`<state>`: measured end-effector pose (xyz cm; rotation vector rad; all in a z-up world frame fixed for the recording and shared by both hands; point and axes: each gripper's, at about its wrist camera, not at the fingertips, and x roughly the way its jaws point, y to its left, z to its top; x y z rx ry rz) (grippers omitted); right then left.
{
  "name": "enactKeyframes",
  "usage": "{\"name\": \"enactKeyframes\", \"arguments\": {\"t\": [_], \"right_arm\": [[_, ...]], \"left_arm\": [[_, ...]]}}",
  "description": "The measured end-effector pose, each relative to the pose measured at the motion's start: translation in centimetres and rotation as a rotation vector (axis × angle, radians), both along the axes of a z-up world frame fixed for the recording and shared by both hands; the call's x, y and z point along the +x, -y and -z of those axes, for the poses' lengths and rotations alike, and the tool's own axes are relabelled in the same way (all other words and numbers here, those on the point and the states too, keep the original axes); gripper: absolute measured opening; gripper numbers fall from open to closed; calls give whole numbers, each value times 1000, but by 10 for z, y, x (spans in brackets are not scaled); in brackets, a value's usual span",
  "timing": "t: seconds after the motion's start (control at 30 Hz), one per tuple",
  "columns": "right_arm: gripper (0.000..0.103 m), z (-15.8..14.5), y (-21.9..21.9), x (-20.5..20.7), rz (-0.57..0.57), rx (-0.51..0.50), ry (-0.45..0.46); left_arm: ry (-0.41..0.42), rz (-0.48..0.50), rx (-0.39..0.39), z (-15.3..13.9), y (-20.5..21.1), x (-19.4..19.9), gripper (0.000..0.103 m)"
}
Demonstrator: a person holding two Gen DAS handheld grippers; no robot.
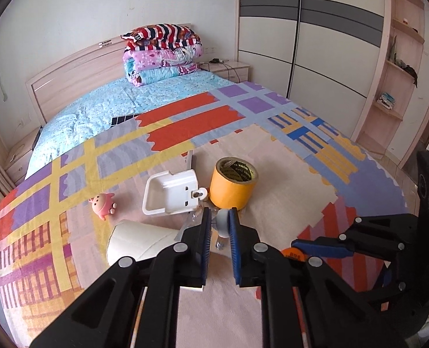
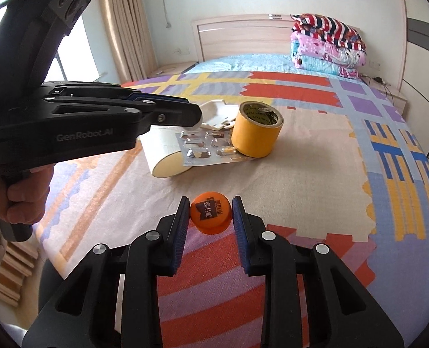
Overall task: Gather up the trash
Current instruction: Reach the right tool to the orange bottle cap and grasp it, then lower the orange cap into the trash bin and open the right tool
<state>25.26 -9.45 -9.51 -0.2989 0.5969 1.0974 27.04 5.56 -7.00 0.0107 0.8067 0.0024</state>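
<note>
Fingers of the left gripper (image 1: 217, 220), left wrist view: nearly closed, blue pads pinching a small pale rounded thing (image 1: 222, 222) with a clear, crinkly edge showing around it. Looks like a corner of the pill pack, but I cannot tell for sure from here. Just beyond the tips stand a yellow tape roll (image 1: 233, 185) and a white plastic holder (image 1: 170, 195). A pink toy (image 1: 103, 203) lies left of the holder; a white paper roll (image 1: 140, 242) lies near left on its side. All rest on the bed (image 1: 287, 179), over a patchwork blanket. At the near right the right gripper (image 1: 297, 250) is seen from the side, with an orange cap (image 1: 293, 255) at its tips.

Right wrist view: right fingers (image 2: 185, 217) are part closed and clamp the orange cap (image 2: 211, 216) between the pads, clear of the blanket as far as I can judge. Farther off, the left gripper (image 2: 195, 121) reaches in from the left, tips down at the far left edge of a silver pill pack (image 2: 207, 148), which leans on the paper roll (image 2: 163, 159) and against the tape roll (image 2: 256, 129). A hand (image 2: 20, 200) grips its handle.

Progress, my reading: early. One cap is in hand, the pill pack is being taken. No bin or bag shows in either view, so nothing is seen dropped off yet. Which of the remaining things count as trash is unclear.
</note>
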Motion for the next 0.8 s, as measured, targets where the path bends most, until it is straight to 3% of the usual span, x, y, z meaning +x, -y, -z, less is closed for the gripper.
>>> {"name": "enactKeyframes", "arguments": {"t": [0.23,0.5,0.8], "right_arm": [[30,-9,15,-24,-38,16,18],[30,-8,33,-59,-87,18,17],[30,9,47,-99,-140,-38,45]], "left_arm": [[63,24,42,-20,14,-40,12],[102,38,-1,-27,28,-83,12],[73,67,-49,-5,52,-133,12]]}}
